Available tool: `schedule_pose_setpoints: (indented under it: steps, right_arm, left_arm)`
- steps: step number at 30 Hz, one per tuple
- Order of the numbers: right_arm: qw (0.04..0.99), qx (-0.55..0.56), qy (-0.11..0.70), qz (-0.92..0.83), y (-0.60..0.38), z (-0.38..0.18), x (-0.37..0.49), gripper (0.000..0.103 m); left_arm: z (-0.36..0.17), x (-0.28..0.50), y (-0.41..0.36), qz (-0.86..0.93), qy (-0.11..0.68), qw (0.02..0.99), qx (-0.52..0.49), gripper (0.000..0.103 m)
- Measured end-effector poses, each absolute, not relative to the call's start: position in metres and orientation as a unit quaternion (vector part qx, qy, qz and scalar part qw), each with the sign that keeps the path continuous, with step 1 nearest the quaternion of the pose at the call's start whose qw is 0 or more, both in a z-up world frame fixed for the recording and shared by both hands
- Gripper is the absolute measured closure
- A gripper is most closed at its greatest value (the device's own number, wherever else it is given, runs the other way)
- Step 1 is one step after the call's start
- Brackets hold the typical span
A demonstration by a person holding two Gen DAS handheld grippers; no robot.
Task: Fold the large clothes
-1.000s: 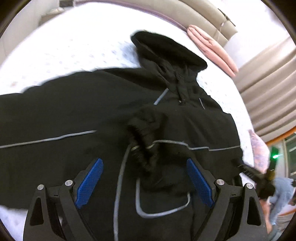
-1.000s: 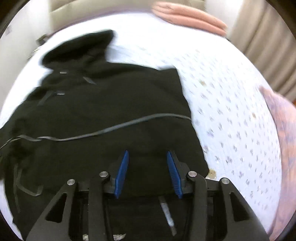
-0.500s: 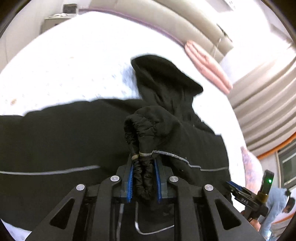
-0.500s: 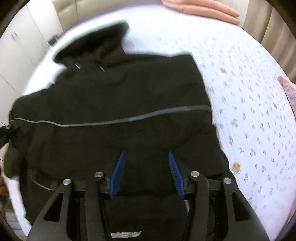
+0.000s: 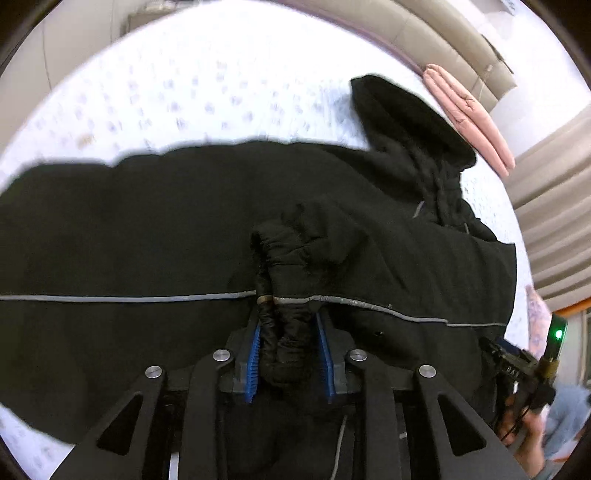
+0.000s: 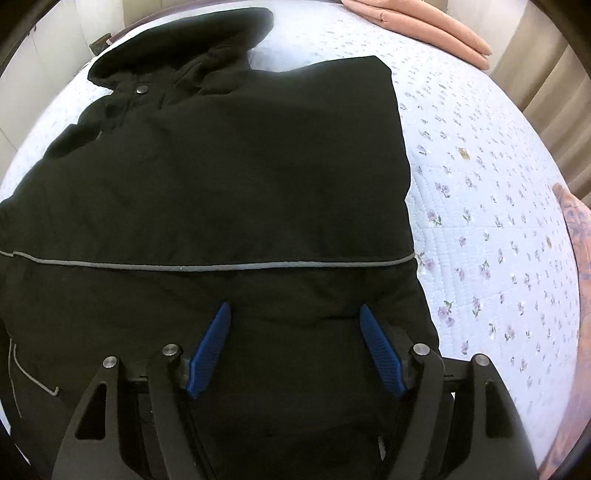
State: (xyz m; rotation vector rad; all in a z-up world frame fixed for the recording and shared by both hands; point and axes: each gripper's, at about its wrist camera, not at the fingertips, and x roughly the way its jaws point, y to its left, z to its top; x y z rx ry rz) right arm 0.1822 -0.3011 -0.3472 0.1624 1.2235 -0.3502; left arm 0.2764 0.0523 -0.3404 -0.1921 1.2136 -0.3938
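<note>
We see the left hand-held gripper (image 5: 290, 354), wide a second ago, now clenched on the black jacket's (image 6: 221, 177) sleeve cuff (image 5: 284, 258) with its jaws just eased slightly, while the right hand-held gripper (image 6: 295, 350), its jaws just opening, stands released above the jacket body on the bed (image 6: 498, 166), so we judge a sleeve fold is starting.

Black left tool (image 5: 290, 354), ribbed blue pads (image 5: 254, 365), silver screws

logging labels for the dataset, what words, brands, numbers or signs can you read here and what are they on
"DA": white letters on the black claw device held in a hand at the right edge of the left wrist view; the rest is blurred and cannot be read.
Black hooded padded jacket: no readable label or brand.
White floral quilted bedspread: printed flowers only, no text.
Folded pink cloth: no text.
</note>
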Motion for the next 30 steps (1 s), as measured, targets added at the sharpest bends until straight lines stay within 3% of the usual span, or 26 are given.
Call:
schedule_pose_setpoints:
  steps: [5, 7, 8, 13, 16, 24, 30]
  right_arm:
    - [0.834, 0.089, 0.524, -0.147, -0.306, -0.308, 0.199, 0.027]
    - [0.842, 0.081, 0.512, -0.150, -0.303, -0.299, 0.213, 0.027]
    - [0.840, 0.081, 0.516, -0.150, -0.303, -0.302, 0.223, 0.027]
    - [0.803, 0.096, 0.571, -0.143, -0.305, -0.355, 0.243, 0.026]
    - [0.809, 0.078, 0.565, -0.142, -0.299, -0.355, 0.246, 0.024]
    - [0.807, 0.054, 0.576, -0.116, -0.286, -0.346, 0.243, 0.023]
    - [0.847, 0.067, 0.523, -0.073, -0.240, -0.304, 0.189, 0.023]
  left_arm:
    - [-0.288, 0.257, 0.035, -0.192, 0.507, 0.840, -0.019, 0.069]
    - [-0.277, 0.258, 0.027, -0.209, 0.493, 0.844, -0.026, 0.052]
    - [-0.277, 0.261, 0.023, -0.215, 0.491, 0.844, -0.036, 0.050]
    - [-0.338, 0.277, -0.018, -0.218, 0.557, 0.801, -0.019, 0.049]
    - [-0.369, 0.278, -0.027, -0.195, 0.568, 0.799, 0.024, 0.050]
    - [-0.318, 0.248, 0.003, -0.201, 0.539, 0.818, -0.014, 0.050]
    - [-0.288, 0.202, 0.119, -0.102, 0.525, 0.840, -0.092, 0.049]
